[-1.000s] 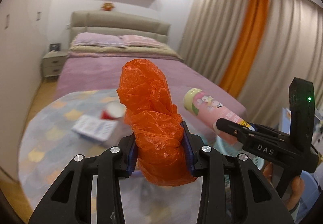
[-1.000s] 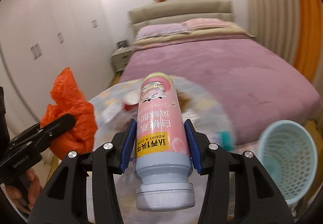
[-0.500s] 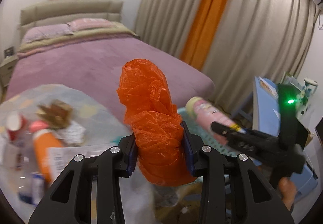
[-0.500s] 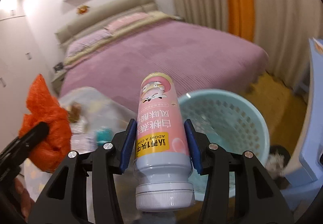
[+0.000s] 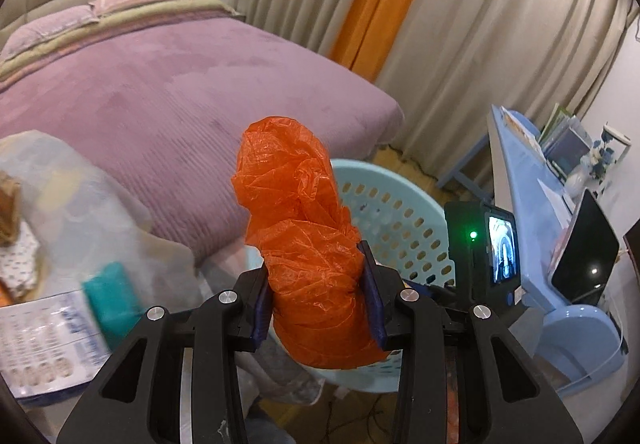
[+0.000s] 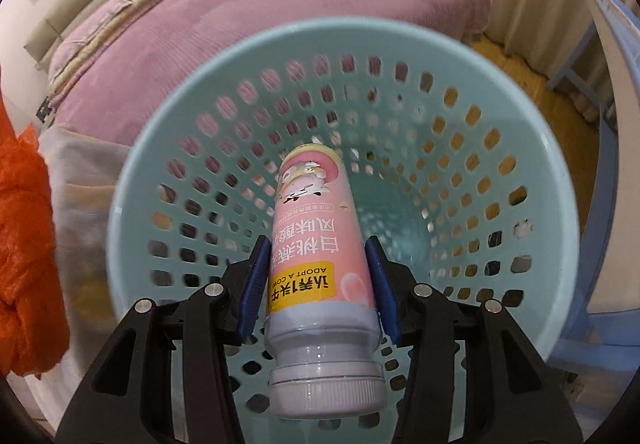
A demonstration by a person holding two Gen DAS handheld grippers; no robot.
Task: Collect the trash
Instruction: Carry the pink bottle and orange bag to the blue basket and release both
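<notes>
1. We see the left tool (image 5: 316, 304) clamped on a crumpled orange plastic bag (image 5: 304, 244); its blue pads (image 5: 370, 300) press into the bag's lower half from both sides, and the bag's top bulges well past the fingertips.
2. We see the right tool (image 6: 316, 284) clamped on a pink drink bottle with a grey cap and a cartoon label (image 6: 316, 256); the pads grip it near the yellow band, with the cap end towards the camera and the far end pointing away.
3. The bottle hangs above the mouth of a round pale-blue perforated plastic basket (image 6: 472, 64), its far end aimed down into the well.
4. In the left wrist view the same basket (image 5: 400, 204) sits just behind the orange bag, between the purple-covered bed (image 5: 160, 92) and a light-blue table (image 5: 516, 172).
5. The orange bag also shows at the left edge of the right wrist view (image 6: 28, 244), beside the basket and outside its rim.
6. The basket's floor is blurred in the right wrist view, so we cannot tell what lies in it.
7. In the left wrist view only the camera block with its green light (image 5: 480, 248) shows of the right tool; its fingers are hidden behind the left tool.
8. At the lower left a printed sheet (image 5: 44, 340) and a teal object (image 5: 110, 292) are too smeared to identify.
</notes>
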